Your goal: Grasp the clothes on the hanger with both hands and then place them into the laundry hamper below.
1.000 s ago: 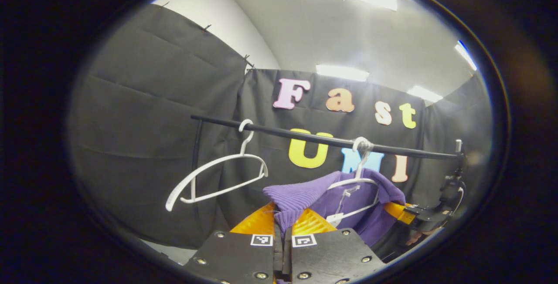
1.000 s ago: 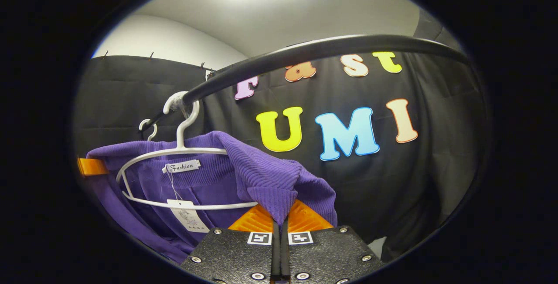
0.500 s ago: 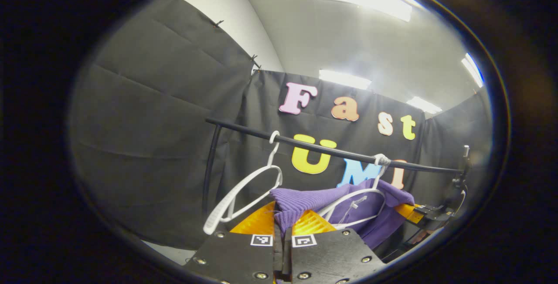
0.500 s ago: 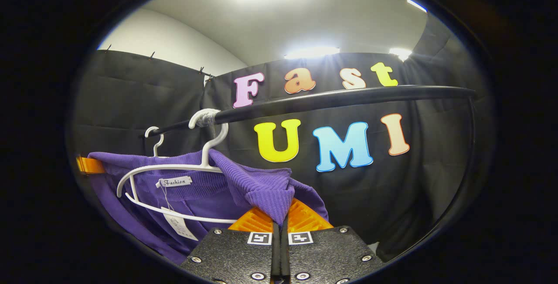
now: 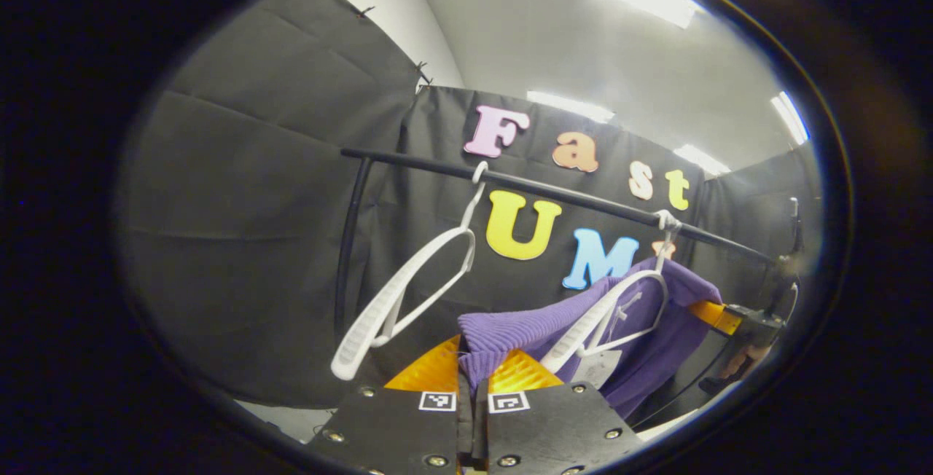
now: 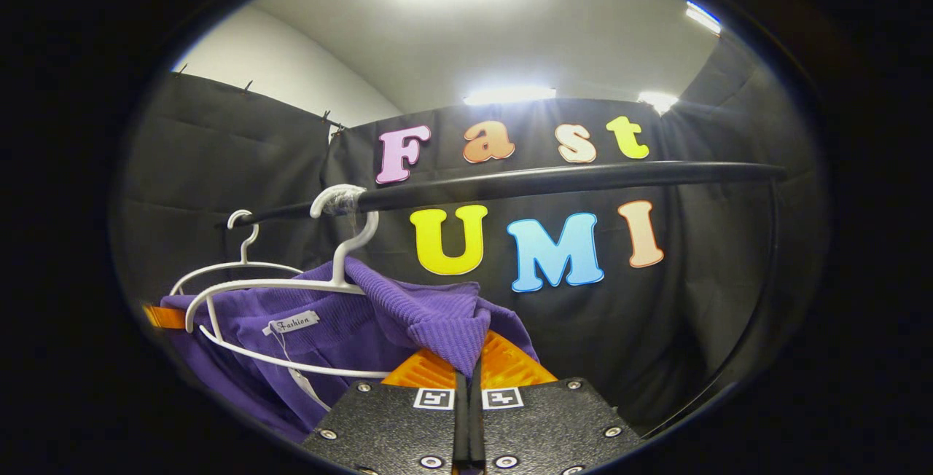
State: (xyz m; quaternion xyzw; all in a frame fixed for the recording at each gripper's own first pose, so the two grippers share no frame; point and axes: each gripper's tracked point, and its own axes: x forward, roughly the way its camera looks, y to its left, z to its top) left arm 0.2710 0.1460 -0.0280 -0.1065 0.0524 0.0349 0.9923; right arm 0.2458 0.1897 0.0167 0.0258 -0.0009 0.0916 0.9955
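At six o'clock, your left gripper (image 5: 472, 377) and right gripper (image 6: 466, 366) pinch the purple sweater (image 6: 350, 329), seemingly half off its hanger (image 6: 277, 293); lowering remains.

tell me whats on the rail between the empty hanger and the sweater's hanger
Nothing: in the left gripper view the black rail runs bare between the empty white hanger and the purple sweater.

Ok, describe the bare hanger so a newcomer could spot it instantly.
Find the black rail crossing the booth in the left gripper view. Two white hangers hook over it; the bare hanger hangs nearer the rail's upright post. It carries nothing, while its neighbour holds the purple sweater.
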